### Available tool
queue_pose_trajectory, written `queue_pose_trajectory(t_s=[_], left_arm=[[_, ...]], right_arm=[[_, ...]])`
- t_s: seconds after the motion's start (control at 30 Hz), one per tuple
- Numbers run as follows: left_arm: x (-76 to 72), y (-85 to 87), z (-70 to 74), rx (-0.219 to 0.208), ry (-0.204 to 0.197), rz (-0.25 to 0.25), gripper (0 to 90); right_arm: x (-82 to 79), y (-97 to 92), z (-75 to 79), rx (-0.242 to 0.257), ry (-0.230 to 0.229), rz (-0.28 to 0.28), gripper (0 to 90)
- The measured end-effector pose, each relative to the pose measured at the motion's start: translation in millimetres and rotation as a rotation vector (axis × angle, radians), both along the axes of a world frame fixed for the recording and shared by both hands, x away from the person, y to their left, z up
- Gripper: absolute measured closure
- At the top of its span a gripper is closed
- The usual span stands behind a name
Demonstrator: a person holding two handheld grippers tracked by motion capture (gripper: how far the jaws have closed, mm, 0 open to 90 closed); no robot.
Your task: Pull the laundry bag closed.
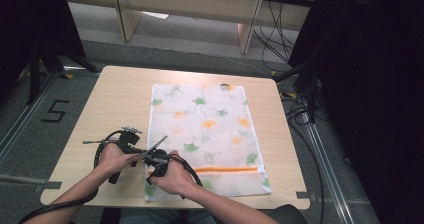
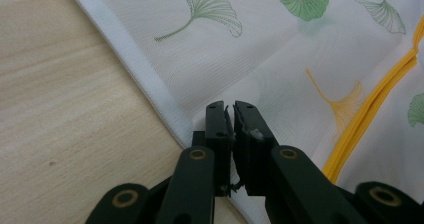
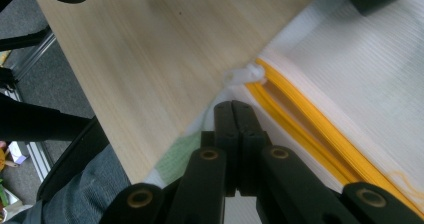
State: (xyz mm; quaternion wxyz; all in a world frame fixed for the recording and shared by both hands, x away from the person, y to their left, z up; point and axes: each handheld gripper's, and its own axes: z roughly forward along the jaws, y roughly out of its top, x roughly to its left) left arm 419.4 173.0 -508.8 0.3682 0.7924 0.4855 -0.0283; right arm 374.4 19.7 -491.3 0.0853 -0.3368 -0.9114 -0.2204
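A white mesh laundry bag [image 1: 205,129] printed with green and orange ginkgo leaves lies flat on the wooden table [image 1: 120,99]. An orange zipper [image 1: 227,169] runs across its near end. Both hands work at the bag's near left corner. In the left gripper view my left gripper [image 2: 231,109] rests on the fabric [image 2: 280,59] just inside the white hem. Its jaws stand a narrow slit apart, and whether cloth is pinched is unclear. My right gripper [image 3: 233,106] is shut, and its tips lie just short of the white zipper pull [image 3: 245,75] at the zipper's end [image 3: 310,124].
The table's near edge [image 3: 150,149] runs close by the right gripper, with the person's knee below it. Black cables loop from both grippers over the table's near left part [image 1: 100,154]. Wooden furniture and dark stands are beyond the table.
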Motion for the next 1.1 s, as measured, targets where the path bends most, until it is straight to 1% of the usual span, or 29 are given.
queue_pose_trajectory(t_s=[0.03,0.07,0.1,0.13,0.17,0.2,0.23,0.27,0.3,0.33,0.37,0.4,0.43,0.47,0.5,0.53,0.57,0.6,0.67,0.7,0.73,0.77,0.8,0.87,0.9,0.93,0.97,1.03,1.1], left_arm=[[0.2,0.9,0.1,0.001,-0.001,0.005,84.5],[0.2,0.9,0.1,0.001,-0.001,0.005,84.6],[0.8,1.8,-0.5,-0.008,-0.002,0.004,84.6],[1.9,3.9,-0.7,-0.007,-0.001,0.002,84.7],[1.9,3.9,-0.7,-0.007,-0.001,0.002,84.7],[2.4,4.8,-1.0,-0.010,-0.002,0.002,84.7],[2.9,5.3,-1.2,-0.012,-0.004,0.002,84.8],[3.5,5.9,-2.0,-0.025,-0.004,-0.005,84.8],[3.4,5.9,-1.7,-0.019,-0.005,-0.001,85.0],[3.6,6.2,-2.0,-0.023,-0.004,-0.002,85.0],[3.7,6.5,-2.0,-0.026,-0.001,0.000,85.4],[4.5,8.1,-2.8,-0.030,0.001,-0.004,85.8],[4.5,8.1,-2.8,-0.030,0.001,-0.004,86.1],[4.8,8.8,-3.0,-0.031,0.004,-0.007,86.1],[5.0,9.1,-3.2,-0.033,0.005,-0.006,86.6],[5.1,9.4,-3.3,-0.032,0.005,-0.005,87.4],[5.0,9.2,-3.3,-0.031,0.004,-0.005,87.6],[5.0,9.2,-3.3,-0.031,0.004,-0.005,87.8],[4.9,8.6,-3.3,-0.032,0.003,-0.002,88.0],[5.0,8.9,-3.2,-0.028,0.003,-0.005,88.2],[5.1,9.2,-3.3,-0.027,0.003,-0.006,88.6],[5.1,9.2,-3.4,-0.028,0.003,-0.005,88.7],[5.1,9.2,-3.4,-0.028,0.003,-0.005,88.8],[5.1,9.3,-3.6,-0.030,0.001,-0.006,88.9],[5.0,9.3,-3.5,-0.029,0.002,-0.004,89.0],[5.1,9.4,-3.9,-0.032,0.000,-0.003,89.1],[5.1,9.4,-3.9,-0.032,0.000,-0.003,89.2],[5.2,9.6,-3.8,-0.032,0.002,-0.004,89.2],[5.2,9.7,-3.9,-0.033,0.002,-0.003,89.2]], right_arm=[[-0.7,3.0,-1.4,0.012,0.007,-0.018,90.0],[-0.7,3.0,-1.4,0.012,0.007,-0.018,90.0],[1.1,2.8,-1.1,0.011,-0.010,0.006,90.0],[0.3,5.0,-2.5,0.022,-0.009,-0.009,90.0],[0.3,5.0,-2.5,0.022,-0.009,-0.009,90.0],[1.8,5.0,-2.8,0.024,-0.028,0.014,90.0],[3.0,3.2,-3.3,0.003,-0.041,0.040,90.0],[2.6,4.5,-3.0,0.010,-0.038,0.031,90.0],[0.8,7.0,-1.2,0.041,-0.027,0.009,89.7],[0.8,7.0,-1.2,0.041,-0.027,0.009,89.7],[1.2,6.5,3.7,0.063,-0.057,0.043,88.3],[1.7,5.9,6.7,0.066,-0.091,0.050,86.7],[1.7,5.9,6.7,0.066,-0.091,0.050,86.7],[3.2,5.8,8.8,0.081,-0.129,0.066,85.6],[4.4,5.6,10.9,0.088,-0.156,0.069,83.5],[6.6,6.2,12.0,0.081,-0.197,0.073,76.8],[7.1,7.1,11.0,0.069,-0.210,0.070,74.5],[7.1,7.1,11.0,0.069,-0.210,0.070,74.5],[6.3,8.5,9.0,0.070,-0.199,0.056,67.6],[5.3,9.6,8.2,0.073,-0.201,0.050,64.1],[3.3,12.2,7.9,0.065,-0.203,0.026,60.0],[3.4,13.3,7.4,0.065,-0.214,0.031,58.2],[3.4,13.3,7.4,0.065,-0.214,0.031,58.2],[2.3,15.9,5.8,0.046,-0.220,0.017,57.2],[2.1,16.9,4.3,0.038,-0.234,0.025,56.8],[0.1,19.3,1.9,0.014,-0.261,0.030,56.8],[0.1,19.3,1.9,0.014,-0.261,0.030,56.8],[-1.7,21.5,-0.1,0.002,-0.273,0.029,58.0],[-2.0,22.8,-1.8,-0.004,-0.291,0.041,59.6]])
